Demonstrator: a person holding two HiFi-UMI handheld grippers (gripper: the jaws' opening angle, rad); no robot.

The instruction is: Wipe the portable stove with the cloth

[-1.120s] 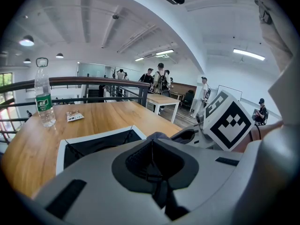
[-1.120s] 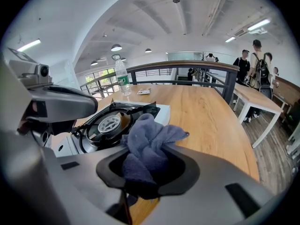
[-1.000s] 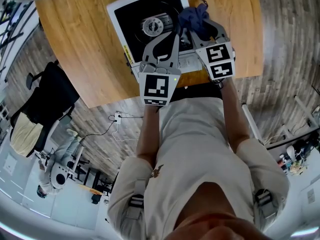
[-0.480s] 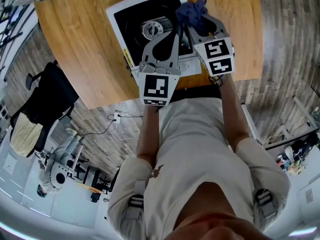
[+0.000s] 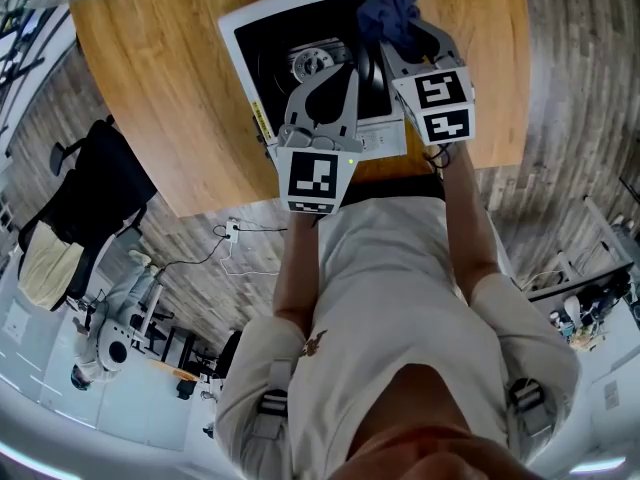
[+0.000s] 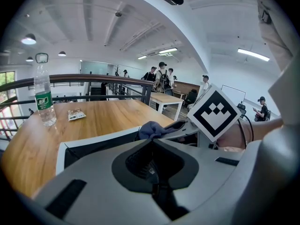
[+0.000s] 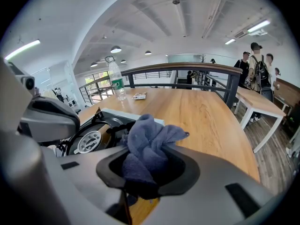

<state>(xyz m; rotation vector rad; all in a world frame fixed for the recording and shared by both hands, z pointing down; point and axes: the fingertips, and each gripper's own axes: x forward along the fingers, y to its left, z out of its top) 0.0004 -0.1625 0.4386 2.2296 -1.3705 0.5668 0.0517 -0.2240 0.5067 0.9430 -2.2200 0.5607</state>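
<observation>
My right gripper's (image 7: 146, 165) cloth (image 7: 149, 142) is fuzzy fabric. Left of it the stove (image 7: 108, 124) is glossy black, the table (image 7: 206, 111) smooth wood.

hand-held gripper (image 6: 151, 144) jaws together, cloth (image 6: 153, 129) beyond

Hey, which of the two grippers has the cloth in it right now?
The right gripper: its jaws are shut on the bunched blue cloth. The left gripper is shut with nothing between its jaws.
</observation>
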